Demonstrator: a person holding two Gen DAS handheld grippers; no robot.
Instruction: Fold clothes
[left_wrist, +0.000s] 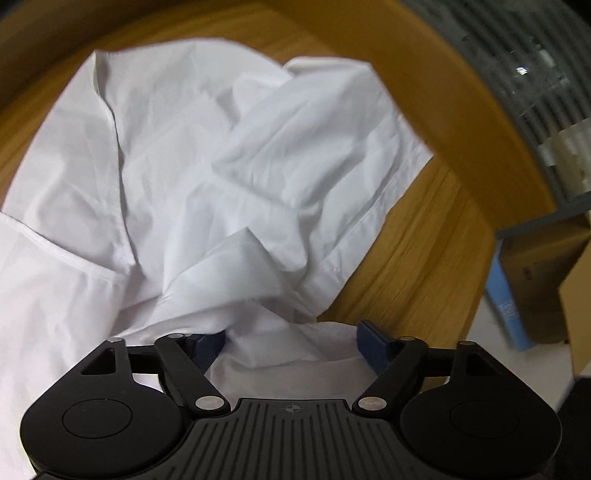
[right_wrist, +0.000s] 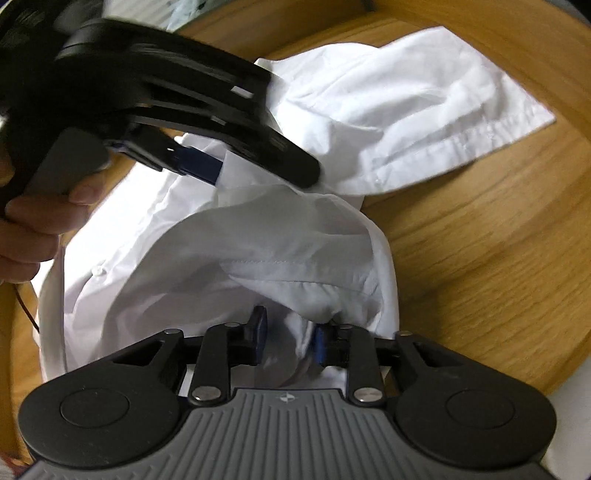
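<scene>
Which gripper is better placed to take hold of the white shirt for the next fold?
Probably the right gripper: shirt cloth sits in its narrow gap. The left gripper stands wide open above the cloth.

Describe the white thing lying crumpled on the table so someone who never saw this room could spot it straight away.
Start at the wooden table, a light surface with a raised rim. Lying rumpled across it is a white shirt. It is the only garment there: thin, creased cotton with stitched hems and small white buttons, unlike the black grippers over it or the cardboard boxes beyond the table.
</scene>
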